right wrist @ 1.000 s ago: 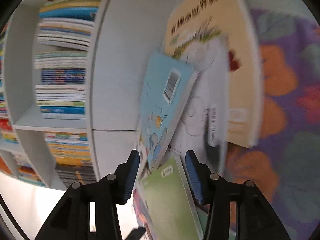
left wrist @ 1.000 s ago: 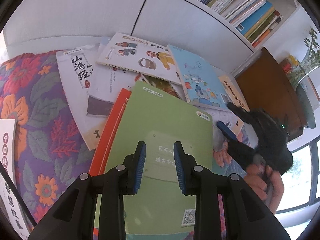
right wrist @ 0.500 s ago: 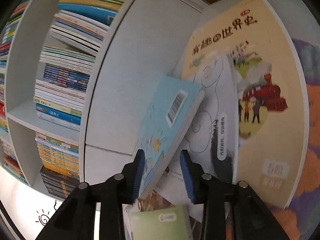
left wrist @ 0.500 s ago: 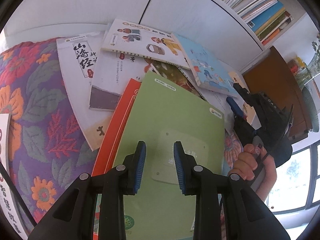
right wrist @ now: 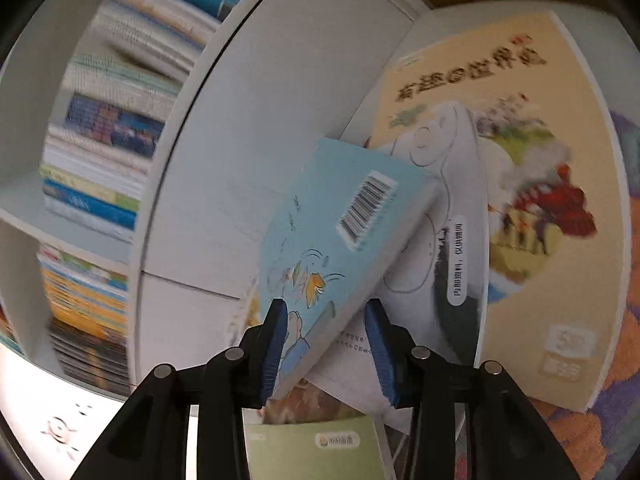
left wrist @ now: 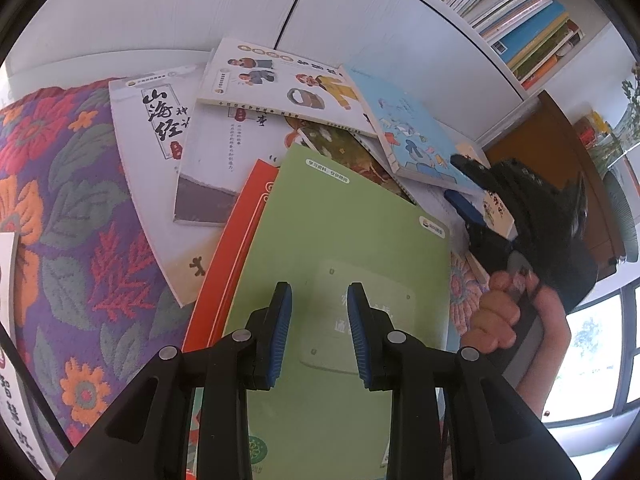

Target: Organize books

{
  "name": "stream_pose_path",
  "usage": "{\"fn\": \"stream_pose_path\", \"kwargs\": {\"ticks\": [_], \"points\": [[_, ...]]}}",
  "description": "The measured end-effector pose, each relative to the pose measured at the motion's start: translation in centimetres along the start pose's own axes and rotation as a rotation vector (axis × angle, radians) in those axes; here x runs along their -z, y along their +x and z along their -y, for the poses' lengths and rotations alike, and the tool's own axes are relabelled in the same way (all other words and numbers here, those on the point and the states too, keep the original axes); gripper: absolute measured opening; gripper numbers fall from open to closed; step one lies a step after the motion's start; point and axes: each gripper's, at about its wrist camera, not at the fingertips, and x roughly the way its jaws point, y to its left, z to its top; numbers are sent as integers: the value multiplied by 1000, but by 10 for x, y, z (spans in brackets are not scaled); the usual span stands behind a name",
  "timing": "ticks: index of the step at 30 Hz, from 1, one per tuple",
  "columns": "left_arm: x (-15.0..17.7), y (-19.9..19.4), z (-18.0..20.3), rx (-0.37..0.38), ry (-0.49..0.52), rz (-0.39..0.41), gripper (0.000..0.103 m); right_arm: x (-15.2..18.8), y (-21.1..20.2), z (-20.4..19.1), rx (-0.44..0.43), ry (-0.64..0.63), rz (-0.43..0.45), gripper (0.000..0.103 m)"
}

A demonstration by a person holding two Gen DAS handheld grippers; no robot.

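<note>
A heap of books lies on a floral cloth [left wrist: 60, 200]. On top of the heap is a green book [left wrist: 340, 232], and my left gripper [left wrist: 319, 292] hovers over it, narrowly open with nothing between its pads. A light blue book [left wrist: 412, 140] sits tilted at the heap's right side. My right gripper [left wrist: 454, 178], held by a hand [left wrist: 504, 312], straddles its near corner. In the right wrist view the light blue book [right wrist: 340, 232] lies between the right gripper's [right wrist: 326, 308] opening jaws. It lies against the left pad and clear of the right one.
A beige train book [right wrist: 540, 200] and a white sketch book [right wrist: 440, 240] lie under the blue one. An orange-red book [left wrist: 244, 216] and white books [left wrist: 152, 128] spread to the left. Behind stand white cabinet doors [left wrist: 160, 8], filled bookshelves [left wrist: 520, 12] and brown furniture [left wrist: 560, 152].
My right gripper has rolled and moved in along the blue book, so its corner now sits deeper between the jaws. The left gripper has stayed over the green book.
</note>
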Motion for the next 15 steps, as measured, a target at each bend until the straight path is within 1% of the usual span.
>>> {"fn": "stream_pose_path", "kwargs": {"ticks": [2, 4, 6, 7, 9, 11, 13, 15], "points": [[0, 0, -1, 6, -3, -2, 26, -3, 5, -1, -7, 5, -5, 40], [0, 0, -2, 12, -5, -4, 26, -9, 11, 3, -47, 17, -17, 37], [0, 0, -2, 15, -5, -5, 26, -10, 13, 9, -47, 20, -16, 18], [0, 0, -2, 16, -5, -5, 26, -9, 13, 14, -50, 35, -5, 17], [0, 0, -3, 18, -4, -7, 26, -8, 11, 25, -106, 66, 9, 14], [0, -1, -3, 15, 1, -9, 26, -10, 7, 26, -146, 51, 26, 12], [0, -3, -2, -10, 11, -7, 26, -11, -1, 27, -159, 61, 27, 12], [-1, -3, -2, -19, 7, -7, 26, -9, -12, 28, -170, 70, 20, 11]]}}
